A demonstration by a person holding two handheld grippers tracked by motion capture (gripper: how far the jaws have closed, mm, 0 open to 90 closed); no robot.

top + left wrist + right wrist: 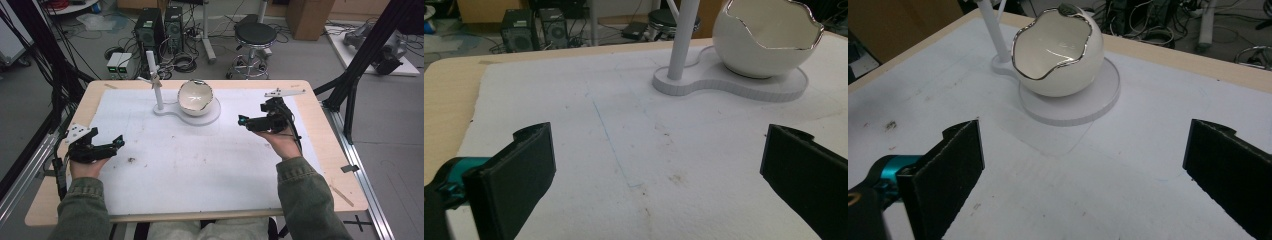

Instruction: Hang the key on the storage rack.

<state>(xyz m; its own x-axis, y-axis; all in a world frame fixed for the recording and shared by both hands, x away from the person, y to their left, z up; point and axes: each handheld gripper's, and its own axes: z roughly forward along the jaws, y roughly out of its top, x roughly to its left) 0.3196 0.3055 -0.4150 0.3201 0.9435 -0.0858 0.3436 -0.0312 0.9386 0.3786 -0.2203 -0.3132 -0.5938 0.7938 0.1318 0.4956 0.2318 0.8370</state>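
A white egg-shaped bowl (196, 98) with a jagged silver rim sits on a white flat base (212, 116) that also carries an upright white post (156, 82), at the back middle of the white mat (200, 165). My left gripper (119, 142) rests low at the mat's left edge, open with nothing between its jaws, facing the bowl (766, 37) and post (684, 37). My right gripper (242, 120) hovers right of the base, open and empty, pointing at the bowl (1058, 55).
The mat covers a wooden table (325, 150) and has small brown stains (132, 160). Past the far edge stand a stool (255, 37), computer towers (150, 30) and cables on the floor. Black frame struts (360, 65) rise at the right.
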